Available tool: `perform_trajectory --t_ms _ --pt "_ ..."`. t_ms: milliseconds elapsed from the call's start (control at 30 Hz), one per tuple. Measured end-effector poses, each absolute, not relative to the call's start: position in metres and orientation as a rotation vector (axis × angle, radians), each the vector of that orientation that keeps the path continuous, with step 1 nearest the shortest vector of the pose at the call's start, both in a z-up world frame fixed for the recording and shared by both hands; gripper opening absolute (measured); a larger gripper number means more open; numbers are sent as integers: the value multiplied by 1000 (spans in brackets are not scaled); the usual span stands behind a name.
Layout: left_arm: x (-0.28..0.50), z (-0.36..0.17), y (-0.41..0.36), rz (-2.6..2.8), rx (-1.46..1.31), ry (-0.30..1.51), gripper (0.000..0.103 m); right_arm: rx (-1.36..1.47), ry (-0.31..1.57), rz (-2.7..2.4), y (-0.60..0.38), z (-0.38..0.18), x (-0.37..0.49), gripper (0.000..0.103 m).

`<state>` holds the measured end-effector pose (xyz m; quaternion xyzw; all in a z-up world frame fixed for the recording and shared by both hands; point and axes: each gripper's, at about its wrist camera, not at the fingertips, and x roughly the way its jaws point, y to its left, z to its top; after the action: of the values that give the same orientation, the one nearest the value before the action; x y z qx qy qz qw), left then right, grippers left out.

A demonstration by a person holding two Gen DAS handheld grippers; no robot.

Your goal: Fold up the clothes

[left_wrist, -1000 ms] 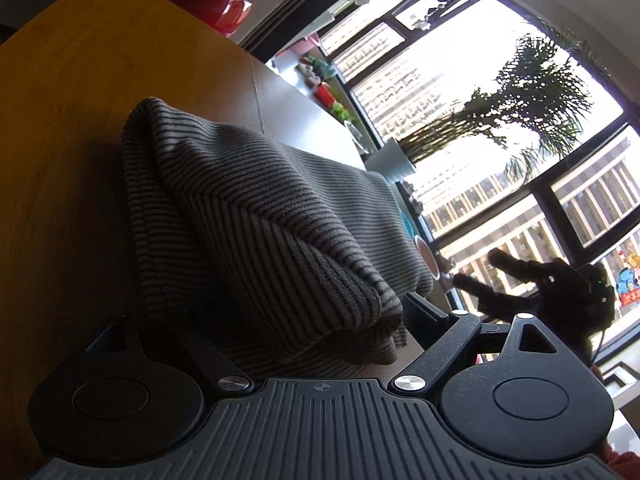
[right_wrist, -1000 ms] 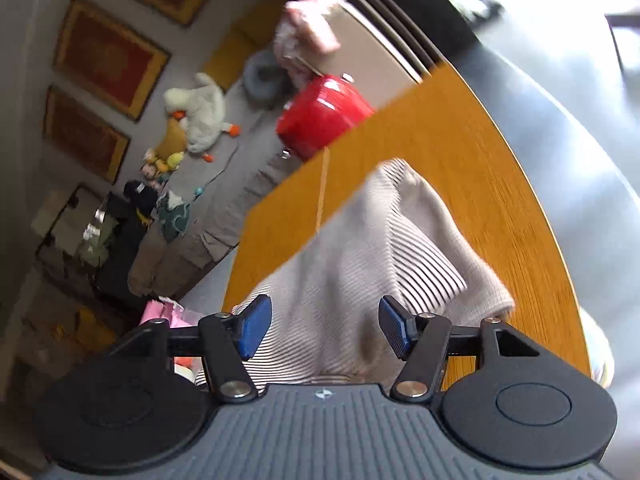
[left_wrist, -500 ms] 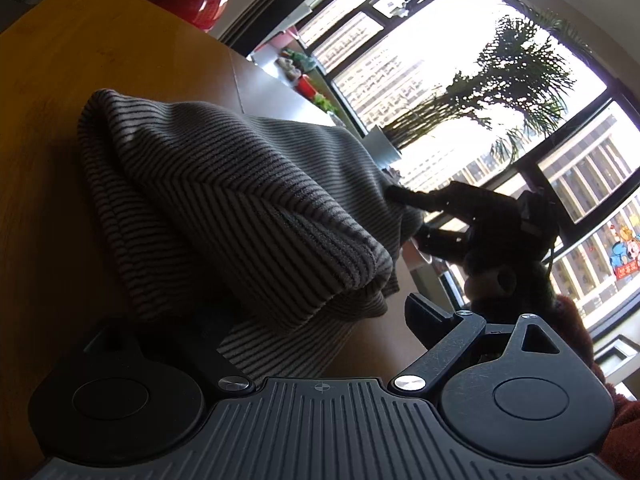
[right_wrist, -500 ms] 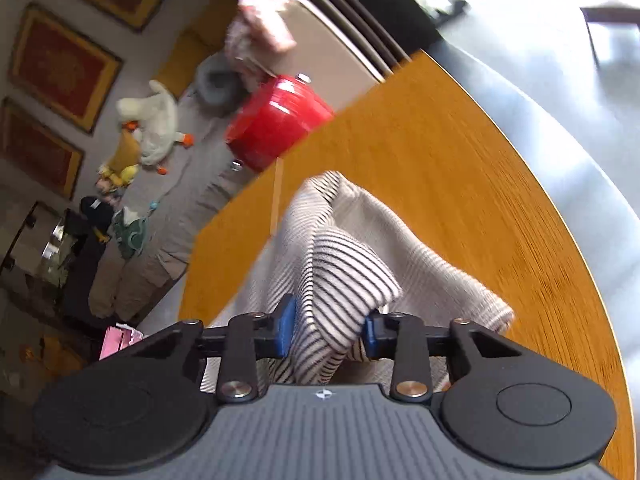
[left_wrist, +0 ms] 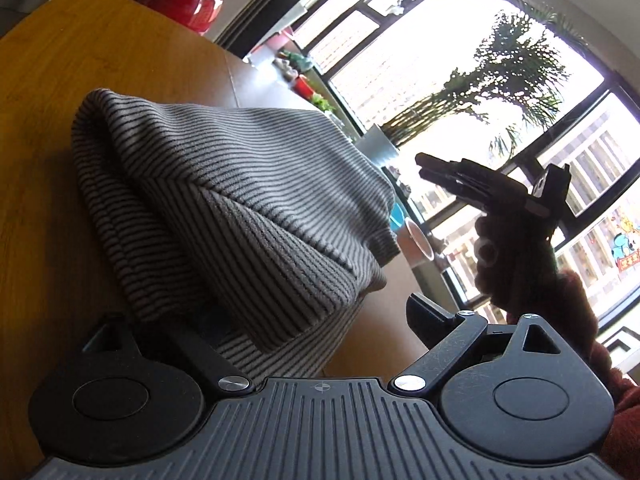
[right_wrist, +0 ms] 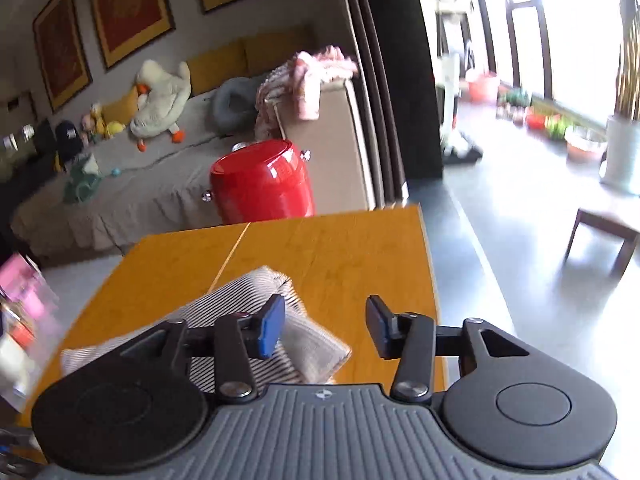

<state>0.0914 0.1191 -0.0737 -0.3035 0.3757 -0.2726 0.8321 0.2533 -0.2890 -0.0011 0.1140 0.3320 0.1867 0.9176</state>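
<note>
Folded striped garment (left_wrist: 224,200) on the wooden table (left_wrist: 52,92), both tools free of it.

Only from the left wrist: right gripper (left_wrist: 428,168) raised right of the fold, against the window, jaw gap unreadable there. From its own camera: right gripper (right_wrist: 324,326) spread wide, empty, above the garment's near-right corner. Left gripper (left_wrist: 296,320) spread; left finger hidden under cloth. Long axis apparently near-to-far, rounded fold far-left.

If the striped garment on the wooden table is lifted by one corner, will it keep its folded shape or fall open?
The striped garment would probably fall open: it is soft ribbed knit, and its layers lie loose and rounded, not pressed flat. It looks thick, so it may sag heavily from one corner. On the smooth wooden table a push would likely slide or bunch it.
</note>
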Motion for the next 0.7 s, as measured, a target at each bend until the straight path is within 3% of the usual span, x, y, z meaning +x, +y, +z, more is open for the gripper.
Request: perform_trajectory --t_ms 200,333,400,500,633,700 --pt "92 -74 122 -575 -706 810 98 424 810 412 -301 -49 256 53" --pt "92 -79 126 -545 -728 803 97 486 833 415 -295 -73 264 51" --pt "96 -76 133 -491 -706 798 85 522 837 432 -291 -80 265 39" --pt "106 -71 157 -385 -685 775 78 534 834 450 -292 -77 250 37" --pt "121 -59 185 -236 -652 737 78 550 830 474 -293 -73 230 38" --pt "121 -51 193 -240 -679 712 85 558 828 486 -293 -71 220 41"
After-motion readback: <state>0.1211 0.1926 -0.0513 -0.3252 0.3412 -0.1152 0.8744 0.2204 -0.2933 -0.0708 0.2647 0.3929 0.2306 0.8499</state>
